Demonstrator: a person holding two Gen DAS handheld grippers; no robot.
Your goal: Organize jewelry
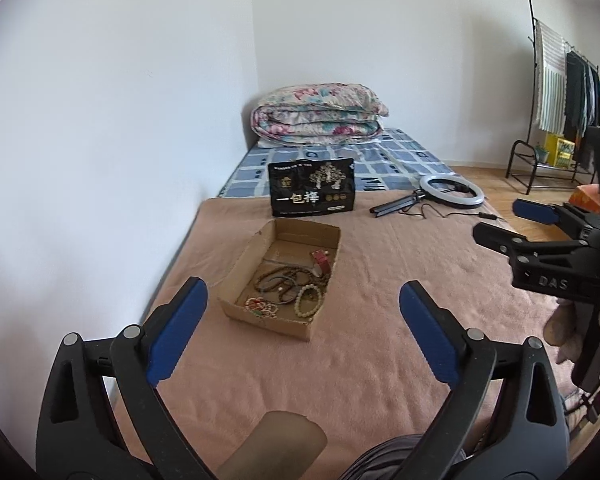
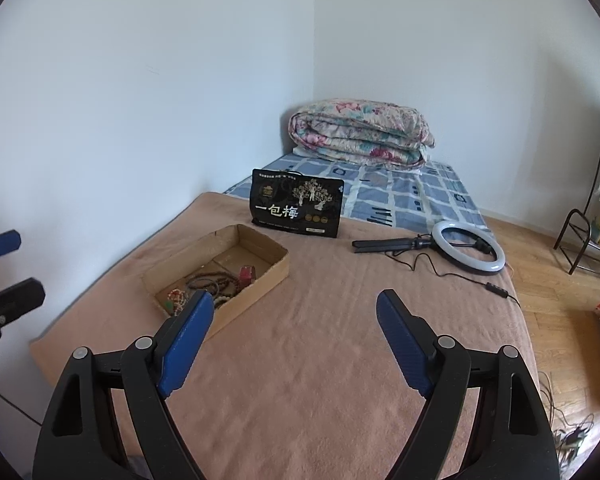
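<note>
left fingers (image 1: 302,312): spread wide, holding nothing, above the pink blanket (image 1: 360,360) on the bed.
right fingers (image 2: 294,320): spread wide, holding nothing, over bare blanket right of the box.
jewelry (image 1: 288,286): bead bracelets heaped in the open cardboard box (image 1: 260,316), near-left on the blanket.
behind box: black pouch (image 1: 312,193), upright.
far right: ring light (image 1: 452,190), its cable trailing.
far end: folded floral quilt (image 1: 320,116).

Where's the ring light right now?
The ring light lies on the pink blanket near the bed's right edge, right of the black snack bag.
</note>
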